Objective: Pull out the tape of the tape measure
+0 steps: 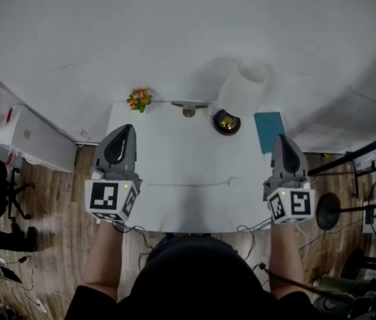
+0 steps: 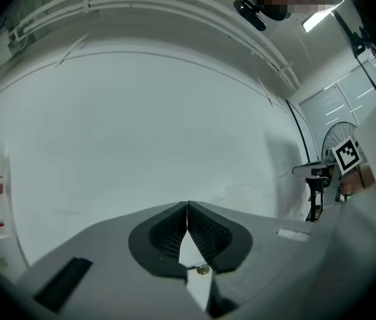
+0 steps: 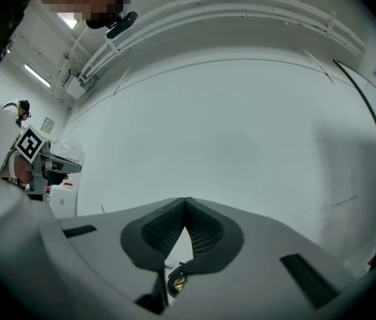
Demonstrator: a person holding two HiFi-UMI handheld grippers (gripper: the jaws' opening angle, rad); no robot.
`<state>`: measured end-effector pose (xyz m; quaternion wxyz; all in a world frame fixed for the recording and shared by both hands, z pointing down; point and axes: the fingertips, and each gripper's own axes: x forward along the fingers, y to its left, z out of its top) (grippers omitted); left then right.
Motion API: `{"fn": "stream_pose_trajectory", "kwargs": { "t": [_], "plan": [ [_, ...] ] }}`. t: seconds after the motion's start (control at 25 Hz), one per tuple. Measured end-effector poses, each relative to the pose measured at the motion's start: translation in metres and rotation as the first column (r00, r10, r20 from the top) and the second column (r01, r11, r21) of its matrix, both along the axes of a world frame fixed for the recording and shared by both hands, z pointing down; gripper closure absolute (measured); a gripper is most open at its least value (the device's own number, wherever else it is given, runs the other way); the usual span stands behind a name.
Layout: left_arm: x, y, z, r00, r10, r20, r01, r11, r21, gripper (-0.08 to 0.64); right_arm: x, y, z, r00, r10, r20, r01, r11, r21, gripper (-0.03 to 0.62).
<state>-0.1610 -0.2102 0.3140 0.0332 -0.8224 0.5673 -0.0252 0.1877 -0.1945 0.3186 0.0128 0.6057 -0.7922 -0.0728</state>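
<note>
Left tongs: closed tip to tip, empty, over the left edge of the tabletop. Right tongs: closed, empty, over its right edge. Tape measure: round, black with a gold centre, near the tabletop's far edge, right of middle, well apart from both tongs. Teal book: far right corner.
</note>
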Motion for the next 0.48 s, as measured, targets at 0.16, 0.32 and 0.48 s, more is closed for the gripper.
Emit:
{"fn": "stream_pose_trajectory", "kwargs": {
  "t": [0.16,0.32,0.48],
  "plan": [
    [0.0018,-0.0008,-0.0013,1.0,-0.002,0.001,0.002,1.0,0.005,0.554,0.0022,-0.0013,-0.0001,1.0,0.0,-0.007,0.0,1.0,0.003,0.588],
    [0.0023,-0.0017,-0.0003,1.0,-0.002,0.003,0.002,1.0,0.007,0.554,0.0017,-0.0016,0.0024,1.0,-0.006,-0.015,0.006,1.0,0.001,0.589],
    [0.003,-0.001,0.0024,1.0,-0.005,0.005,0.005,1.0,0.002,0.554,0.0022,-0.0015,0.0038,1.0,-0.01,-0.014,0.01,1.0,-0.001,0.589]
  ]
}}
